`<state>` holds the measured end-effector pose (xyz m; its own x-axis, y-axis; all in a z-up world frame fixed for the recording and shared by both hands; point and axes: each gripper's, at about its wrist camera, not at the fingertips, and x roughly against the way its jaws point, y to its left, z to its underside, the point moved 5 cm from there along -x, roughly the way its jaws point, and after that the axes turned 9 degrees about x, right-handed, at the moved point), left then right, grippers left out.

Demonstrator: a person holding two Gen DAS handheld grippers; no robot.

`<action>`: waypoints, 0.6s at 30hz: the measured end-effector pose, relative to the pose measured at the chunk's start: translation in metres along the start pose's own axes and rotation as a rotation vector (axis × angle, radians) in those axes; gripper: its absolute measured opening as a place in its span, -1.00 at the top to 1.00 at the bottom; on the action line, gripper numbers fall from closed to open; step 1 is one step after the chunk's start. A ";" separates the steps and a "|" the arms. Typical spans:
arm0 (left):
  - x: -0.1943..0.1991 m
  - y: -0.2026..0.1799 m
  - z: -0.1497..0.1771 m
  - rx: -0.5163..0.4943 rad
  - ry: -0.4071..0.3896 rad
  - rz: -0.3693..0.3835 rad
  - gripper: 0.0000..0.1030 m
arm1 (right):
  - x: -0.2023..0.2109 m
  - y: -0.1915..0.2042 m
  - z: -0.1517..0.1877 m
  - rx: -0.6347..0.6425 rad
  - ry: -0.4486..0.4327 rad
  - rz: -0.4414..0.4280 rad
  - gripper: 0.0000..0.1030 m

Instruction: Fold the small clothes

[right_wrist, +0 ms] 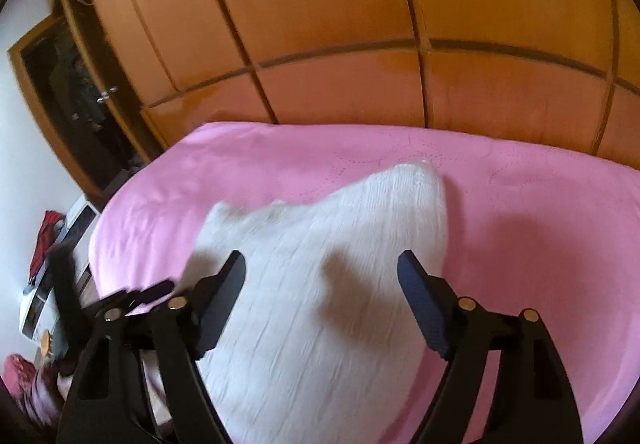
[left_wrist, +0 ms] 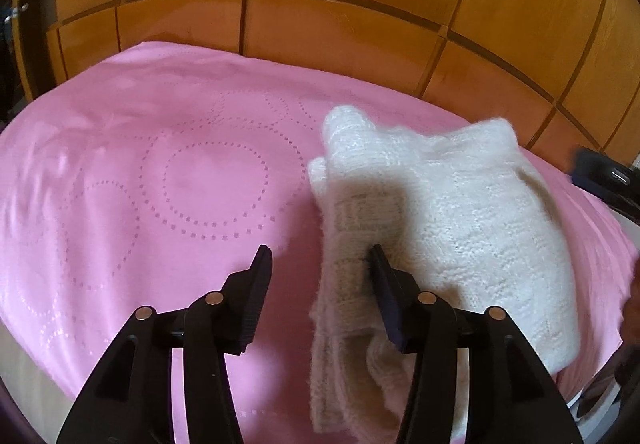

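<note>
**Both claws released over the white knit**

On your left, the pink bedspread [left_wrist: 140, 164] lies flat and bare, which gives you a soft, level place for folding. Your left gripper [left_wrist: 320, 256] tilts down toward the bed, its jaws apart and holding nothing; its right finger sits against the folded-over edge of the white knit garment [left_wrist: 460, 212], the other stands over bare pink. That reads as a fold just laid down and let go.

The garment lies on the bedspread near its front edge, one side doubled over itself, so the fold looks partly done.

Further right, your right gripper [right_wrist: 322, 264] hangs above the garment, also angled downward, jaws wide and empty, with knit showing between them but not touching the pads. Behind the bed stands the wooden wardrobe [right_wrist: 360, 24].
</note>
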<state>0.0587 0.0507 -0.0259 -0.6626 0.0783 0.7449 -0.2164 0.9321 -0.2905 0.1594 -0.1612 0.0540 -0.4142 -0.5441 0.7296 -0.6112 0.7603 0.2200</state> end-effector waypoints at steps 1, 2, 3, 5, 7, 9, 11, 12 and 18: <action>-0.002 0.001 0.000 -0.007 0.003 -0.004 -0.03 | -0.014 -0.005 0.001 -0.005 0.040 0.021 -0.46; -0.005 0.002 0.001 -0.015 0.006 -0.014 -0.07 | -0.030 -0.009 0.003 -0.011 0.092 0.043 -0.46; -0.009 0.004 0.002 -0.015 0.015 -0.012 -0.10 | -0.048 -0.012 0.008 0.002 0.135 0.087 -0.47; -0.015 0.008 0.002 0.002 0.041 0.019 -0.10 | -0.061 -0.012 0.015 0.045 0.130 0.139 -0.49; -0.020 0.009 0.000 0.007 0.058 0.033 -0.11 | -0.050 -0.009 0.015 0.052 0.091 0.146 -0.56; -0.025 0.010 -0.002 0.001 0.071 0.054 -0.11 | -0.024 -0.009 0.014 0.045 0.012 0.109 -0.80; -0.027 0.010 -0.003 -0.012 0.077 0.077 -0.09 | -0.007 -0.015 0.021 0.018 -0.036 0.077 -0.90; -0.028 0.010 -0.004 -0.020 0.082 0.101 -0.09 | -0.004 -0.020 0.028 -0.006 -0.032 0.038 -0.91; -0.035 0.018 -0.004 0.029 0.125 0.229 -0.09 | -0.014 -0.054 0.073 -0.205 0.035 -0.147 -0.95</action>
<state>0.0813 0.0661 -0.0550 -0.6031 0.3306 0.7259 -0.0927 0.8748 -0.4754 0.1485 -0.2207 -0.0154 -0.3052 -0.6444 0.7011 -0.5125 0.7317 0.4495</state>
